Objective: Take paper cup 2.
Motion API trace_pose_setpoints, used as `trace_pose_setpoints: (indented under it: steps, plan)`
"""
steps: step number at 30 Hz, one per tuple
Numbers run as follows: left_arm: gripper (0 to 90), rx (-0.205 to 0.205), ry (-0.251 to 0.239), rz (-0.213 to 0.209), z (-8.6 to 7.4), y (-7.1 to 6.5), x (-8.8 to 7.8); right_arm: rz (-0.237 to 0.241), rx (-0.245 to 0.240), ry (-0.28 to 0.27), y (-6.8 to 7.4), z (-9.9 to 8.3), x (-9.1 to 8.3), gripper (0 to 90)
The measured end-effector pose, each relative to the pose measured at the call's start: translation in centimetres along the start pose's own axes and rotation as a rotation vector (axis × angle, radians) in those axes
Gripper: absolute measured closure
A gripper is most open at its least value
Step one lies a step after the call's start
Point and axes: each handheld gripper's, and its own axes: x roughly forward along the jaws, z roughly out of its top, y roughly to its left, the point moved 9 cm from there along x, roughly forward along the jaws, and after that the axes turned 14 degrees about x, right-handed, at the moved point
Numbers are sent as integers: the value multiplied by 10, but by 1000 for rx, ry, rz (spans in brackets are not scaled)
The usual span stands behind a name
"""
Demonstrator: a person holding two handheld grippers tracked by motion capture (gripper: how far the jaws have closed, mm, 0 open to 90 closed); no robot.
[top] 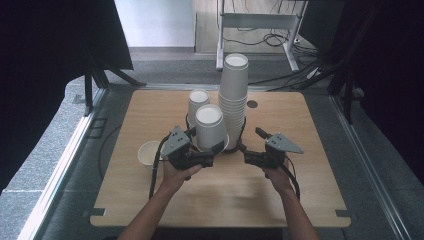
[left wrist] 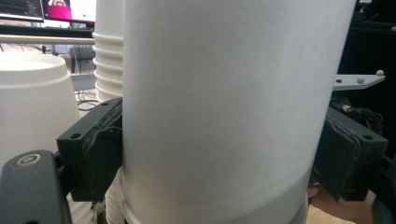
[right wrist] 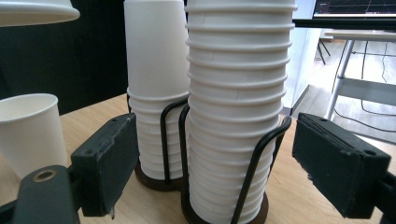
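My left gripper (top: pixel 212 149) is shut on an upside-down white paper cup (top: pixel 210 127). That held cup (left wrist: pixel 224 102) sits between both pads, and its rim (right wrist: pixel 32 11) hangs above the table. A tall stack of upside-down cups (top: pixel 235 95) stands in a black wire holder (right wrist: pixel 261 149). My right gripper (top: pixel 251 142) is open. In the right gripper view, the jaws of my right gripper (right wrist: pixel 210 163) stand on either side of the tall stack (right wrist: pixel 236 116), with gaps between pads and cups. A shorter stack (top: pixel 198 100) stands just behind the held cup.
A single upright cup (top: pixel 149 152) stands on the wooden table (top: pixel 300 175) left of my left hand. The shorter stack (right wrist: pixel 156 70) has its own wire holder beside the tall one. A desk frame and cables lie beyond the table's far edge.
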Motion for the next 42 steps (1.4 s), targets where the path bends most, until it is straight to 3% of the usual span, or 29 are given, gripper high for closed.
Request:
trace_pose_setpoints:
  steps: [8,23,27,33,42]
  plan:
    - [131,11,26,-13,-20,-5,-4,9,-2,15,3,-11,-3,147]
    - [131,-22,71,-36,-55,-14,-8,36,-17,46,12,-32,-12,147]
    - [131,5,112,-30,-69,-19,-5,42,-18,51,13,-36,-15,147]
    - [131,-15,141,-43,-84,-24,2,41,-14,50,15,-38,-21,147]
    - [131,-1,173,-50,-97,-31,8,52,1,42,21,-39,-29,147]
